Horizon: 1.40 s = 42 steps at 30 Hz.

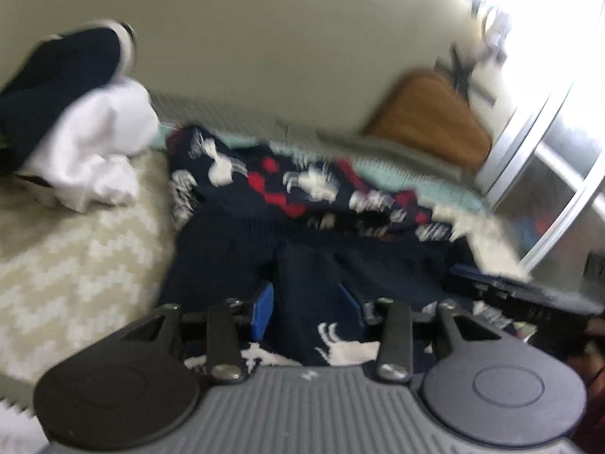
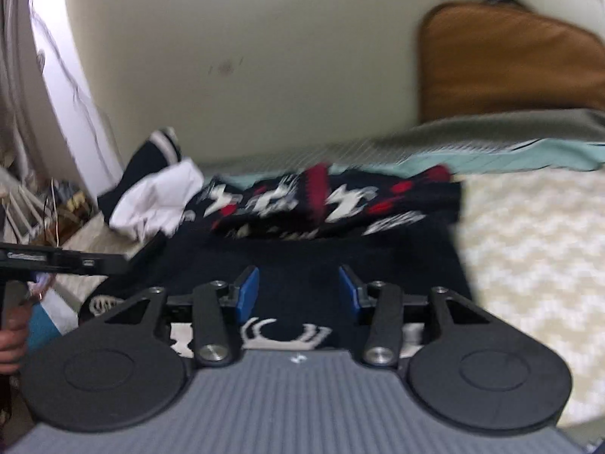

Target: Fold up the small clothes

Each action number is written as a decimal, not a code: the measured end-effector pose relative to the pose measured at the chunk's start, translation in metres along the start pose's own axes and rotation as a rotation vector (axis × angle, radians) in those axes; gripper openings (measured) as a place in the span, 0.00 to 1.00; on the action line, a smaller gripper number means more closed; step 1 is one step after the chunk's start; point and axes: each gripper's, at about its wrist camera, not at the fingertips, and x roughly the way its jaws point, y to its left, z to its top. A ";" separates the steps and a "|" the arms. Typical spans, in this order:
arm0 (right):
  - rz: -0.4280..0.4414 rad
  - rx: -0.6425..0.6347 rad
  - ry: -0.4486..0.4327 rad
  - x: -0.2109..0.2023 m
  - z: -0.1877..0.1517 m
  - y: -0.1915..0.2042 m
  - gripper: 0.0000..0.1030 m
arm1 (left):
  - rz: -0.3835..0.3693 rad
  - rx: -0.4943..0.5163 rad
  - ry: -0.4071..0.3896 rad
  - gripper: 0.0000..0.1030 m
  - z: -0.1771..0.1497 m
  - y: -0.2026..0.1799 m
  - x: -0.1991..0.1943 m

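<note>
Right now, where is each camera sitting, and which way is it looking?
Left wrist view: sits on the left hand-held gripper, looking forward and down over its blue pads at the dark patterned sweater on the bed; the other gripper's black body shows at the right edge.
Right wrist view: sits on the right hand-held gripper, facing the same sweater; a hand shows at the left edge.
Both share the sweater, the white cloth pile and the cream wall.
</note>
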 end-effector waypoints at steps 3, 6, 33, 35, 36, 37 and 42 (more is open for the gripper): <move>-0.092 0.001 0.024 0.009 -0.007 -0.016 0.45 | 0.031 0.037 -0.029 0.35 -0.011 0.006 0.012; -0.054 0.067 -0.018 -0.011 -0.014 -0.042 0.37 | 0.003 0.041 -0.051 0.34 -0.021 0.013 0.004; -0.089 0.252 -0.177 -0.018 -0.009 -0.065 0.68 | -0.102 0.009 -0.100 0.52 -0.026 0.024 0.001; -0.088 0.258 -0.178 -0.018 -0.010 -0.066 0.68 | -0.104 0.009 -0.100 0.53 -0.026 0.024 0.001; -0.088 0.259 -0.179 -0.019 -0.010 -0.066 0.68 | -0.105 0.009 -0.100 0.54 -0.026 0.024 0.001; -0.089 0.260 -0.180 -0.019 -0.010 -0.066 0.68 | -0.105 0.010 -0.100 0.54 -0.026 0.024 0.001; -0.078 0.289 -0.187 -0.021 -0.010 -0.069 0.68 | -0.105 0.011 -0.100 0.54 -0.027 0.023 0.002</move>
